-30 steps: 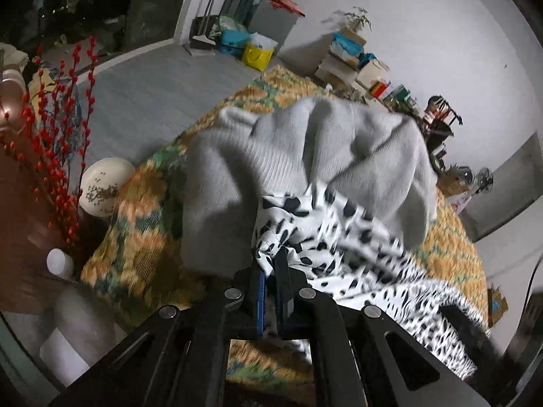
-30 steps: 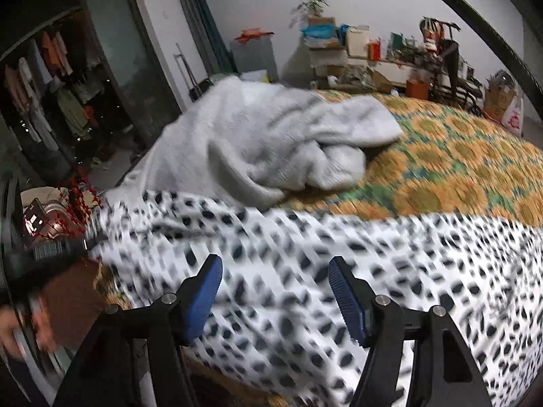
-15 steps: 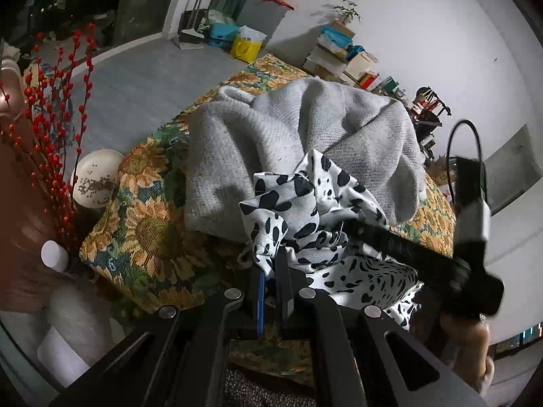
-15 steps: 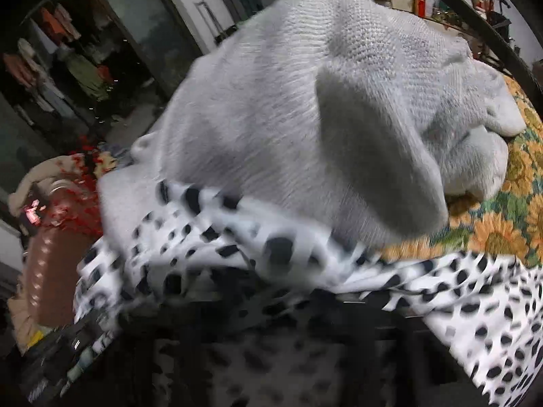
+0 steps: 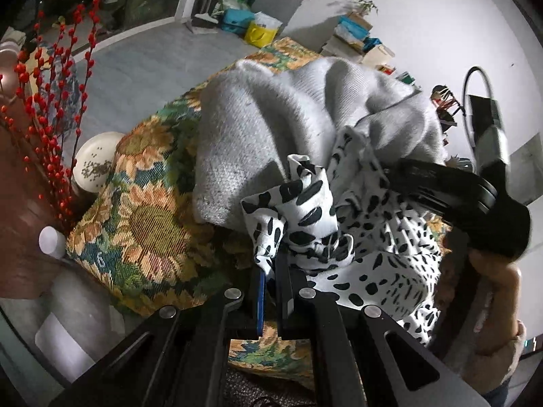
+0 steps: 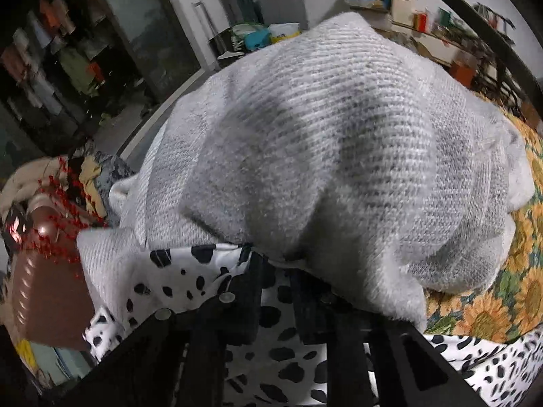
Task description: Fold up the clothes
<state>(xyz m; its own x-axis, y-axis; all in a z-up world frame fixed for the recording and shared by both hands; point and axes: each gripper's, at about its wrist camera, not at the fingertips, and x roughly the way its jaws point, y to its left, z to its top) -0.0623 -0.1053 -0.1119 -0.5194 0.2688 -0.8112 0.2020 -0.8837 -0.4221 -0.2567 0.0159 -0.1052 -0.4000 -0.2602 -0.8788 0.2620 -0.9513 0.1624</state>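
A sunflower-patterned cover [image 5: 142, 224] spreads under everything else, and places below are given from it. On its middle lies a bulky grey knit sweater [image 5: 271, 129], heaped in thick folds. Against the sweater's near edge, also on the cover, sits a white garment with black spots [image 5: 380, 257], bunched into a crumpled knot with its loose end trailing toward the near right edge of the cover.

The left gripper [image 5: 268, 271] is at the cover's near edge, its jaws pressed together and pinching a fold of the spotted garment. The right gripper [image 6: 271, 271], held in a hand [image 5: 492, 305], reaches in from the cover's right side; its jaws have just been closing, with the spotted fabric between them and the sweater's hem draped over their tips, so whether the pads grip cannot be told.

Off the cover's left edge stand red berry branches [image 5: 51, 101].
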